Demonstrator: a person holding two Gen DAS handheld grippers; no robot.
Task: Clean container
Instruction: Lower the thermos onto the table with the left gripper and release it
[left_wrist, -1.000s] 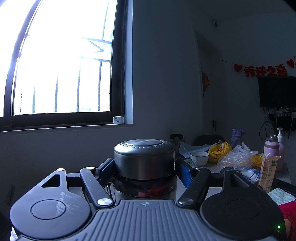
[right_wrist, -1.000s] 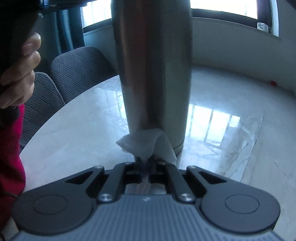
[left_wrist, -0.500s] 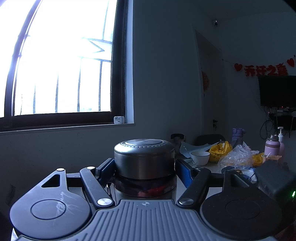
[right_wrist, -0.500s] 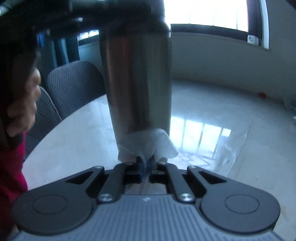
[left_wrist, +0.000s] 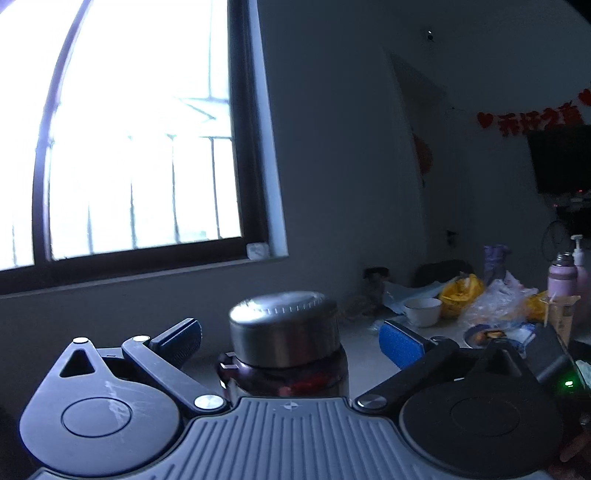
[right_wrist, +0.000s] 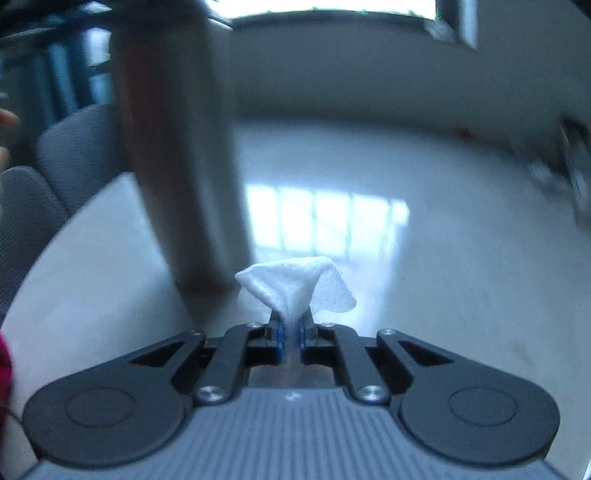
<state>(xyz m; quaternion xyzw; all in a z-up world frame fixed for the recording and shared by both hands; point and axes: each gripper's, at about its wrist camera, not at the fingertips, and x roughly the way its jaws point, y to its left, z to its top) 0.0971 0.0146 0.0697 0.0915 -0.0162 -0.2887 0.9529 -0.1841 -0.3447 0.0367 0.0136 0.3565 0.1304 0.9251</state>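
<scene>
The steel container stands on the pale marble table (right_wrist: 424, 258). In the left wrist view I see its metal lid (left_wrist: 283, 326) and dark neck. My left gripper (left_wrist: 290, 338) is open, its fingers spread clear of the lid on both sides. In the right wrist view the container's tall steel body (right_wrist: 173, 147) is blurred at the left. My right gripper (right_wrist: 291, 326) is shut on a white tissue (right_wrist: 295, 282), which is just right of the container's base and off its wall.
A white bowl (left_wrist: 422, 311), yellow and clear plastic bags (left_wrist: 491, 295), a pink flask (left_wrist: 561, 275) and a plate of food (left_wrist: 491, 334) crowd the table's far right. Grey chairs (right_wrist: 55, 162) stand at the table's left edge. A window is behind.
My left gripper has let go of the lid and opened wide. My right gripper with the tissue has swung right, off the container's wall.
</scene>
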